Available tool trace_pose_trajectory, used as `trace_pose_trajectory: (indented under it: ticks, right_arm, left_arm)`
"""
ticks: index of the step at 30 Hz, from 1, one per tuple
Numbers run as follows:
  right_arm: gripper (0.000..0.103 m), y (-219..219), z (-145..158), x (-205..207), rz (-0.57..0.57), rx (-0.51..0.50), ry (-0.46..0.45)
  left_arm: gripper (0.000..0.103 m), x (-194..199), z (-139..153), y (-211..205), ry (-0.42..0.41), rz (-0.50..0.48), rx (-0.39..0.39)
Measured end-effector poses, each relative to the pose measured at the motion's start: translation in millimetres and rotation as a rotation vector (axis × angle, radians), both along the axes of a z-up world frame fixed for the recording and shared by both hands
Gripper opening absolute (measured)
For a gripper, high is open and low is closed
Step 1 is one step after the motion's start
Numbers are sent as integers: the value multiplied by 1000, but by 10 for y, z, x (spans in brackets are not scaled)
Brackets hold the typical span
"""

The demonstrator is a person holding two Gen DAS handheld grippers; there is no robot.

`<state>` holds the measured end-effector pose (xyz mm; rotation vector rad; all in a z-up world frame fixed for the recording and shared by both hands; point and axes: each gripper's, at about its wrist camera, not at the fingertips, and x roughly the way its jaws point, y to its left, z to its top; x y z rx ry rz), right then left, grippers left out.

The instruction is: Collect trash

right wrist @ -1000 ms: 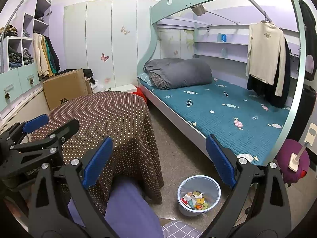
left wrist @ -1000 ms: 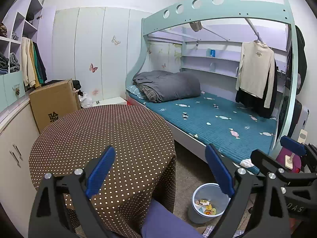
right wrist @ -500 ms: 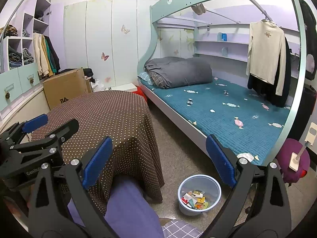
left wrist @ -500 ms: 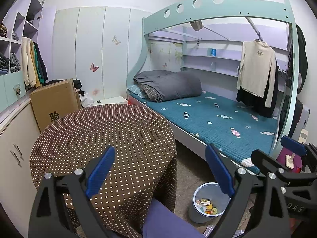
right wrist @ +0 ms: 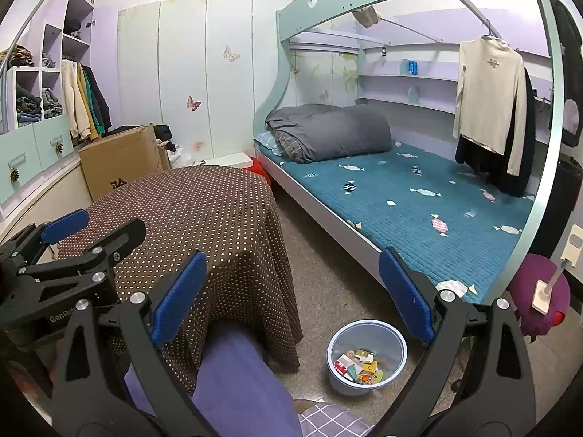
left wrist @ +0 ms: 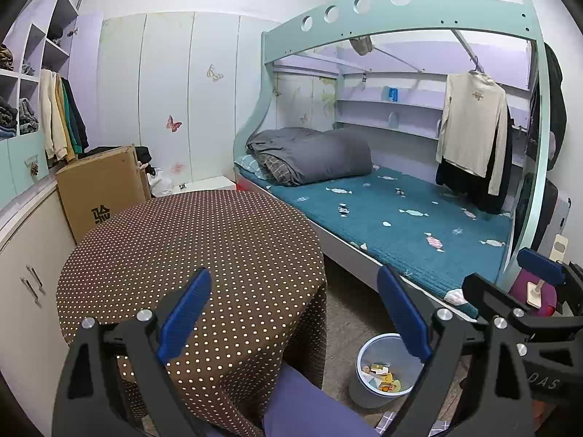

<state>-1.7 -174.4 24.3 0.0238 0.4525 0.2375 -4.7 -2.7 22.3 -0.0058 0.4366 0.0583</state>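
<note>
A pale blue waste bin (left wrist: 359, 388) (right wrist: 395, 337) stands on the floor between the table and the bed, with several colourful wrappers (right wrist: 359, 364) at its bottom. My left gripper (left wrist: 293, 313) is open and holds nothing, hanging over the near edge of the table. My right gripper (right wrist: 291, 291) is open too, above the floor and a little left of the bin. Each gripper shows in the other's view, the right gripper (left wrist: 506, 273) at the right edge and the left gripper (right wrist: 96, 227) at the left edge. Pale candy-shaped marks (right wrist: 439, 225) dot the bedspread; I cannot tell whether they are loose or printed.
A round table (left wrist: 189, 247) under a brown polka-dot cloth fills the left. A bed (right wrist: 419, 196) with a teal frame and a grey rolled duvet runs along the right. A cardboard box (left wrist: 102, 185) stands behind the table. A person's purple-clad leg (right wrist: 233, 375) is below me.
</note>
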Motion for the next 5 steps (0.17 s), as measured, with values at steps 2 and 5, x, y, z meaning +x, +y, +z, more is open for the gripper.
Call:
trace_pose_trajectory:
  ticks: [2,5]
  right_arm:
    - [95,-4,-16,6,-4,0,6]
    - [95,-6,-43,11,-6,3,14]
  left_arm:
    - [93,4,-9,7,1,11,9]
    - [93,17,-24,26,6,12,10]
